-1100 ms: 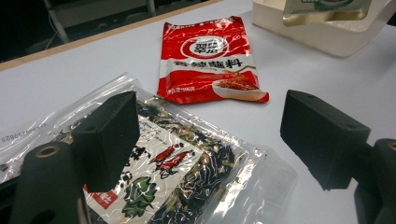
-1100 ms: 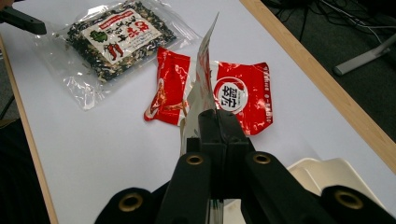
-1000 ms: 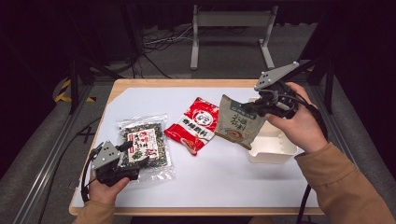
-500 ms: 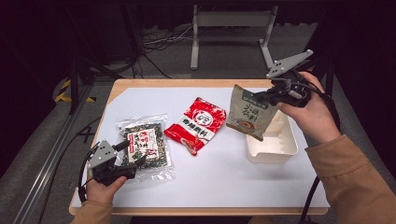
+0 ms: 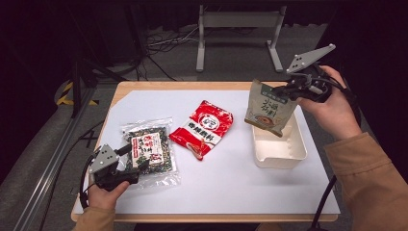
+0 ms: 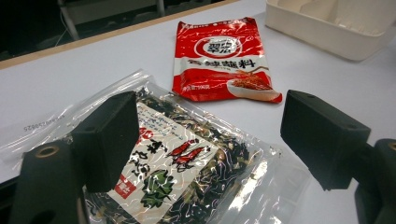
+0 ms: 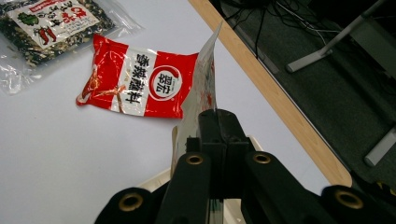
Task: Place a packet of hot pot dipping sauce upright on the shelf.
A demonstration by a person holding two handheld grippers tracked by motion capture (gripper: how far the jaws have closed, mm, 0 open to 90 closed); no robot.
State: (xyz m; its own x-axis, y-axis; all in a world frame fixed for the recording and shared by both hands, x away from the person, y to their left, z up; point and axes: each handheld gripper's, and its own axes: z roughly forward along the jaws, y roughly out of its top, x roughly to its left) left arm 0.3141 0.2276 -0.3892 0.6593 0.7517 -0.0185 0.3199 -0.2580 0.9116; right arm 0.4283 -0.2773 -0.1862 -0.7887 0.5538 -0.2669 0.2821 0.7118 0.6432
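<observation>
- Right gripper (image 5: 287, 90) clamped the green pouch's (image 5: 268, 108) top edge — the pouch hung over the white tray (image 5: 279, 152).
- Left gripper (image 5: 136, 166) — jaws apart — rested over the clear seaweed bag (image 5: 150, 150).

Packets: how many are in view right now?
3. A clear packet lies on the table by the open left gripper. A red packet lies mid-table. A green packet hangs from the shut right gripper over the white tray.

A white-topped worktop (image 5: 231, 192) with wooden edging stands on grey floor (image 5: 43, 159); a metal stand (image 5: 238, 29) and cables (image 5: 163, 43) sit in darkness behind.
</observation>
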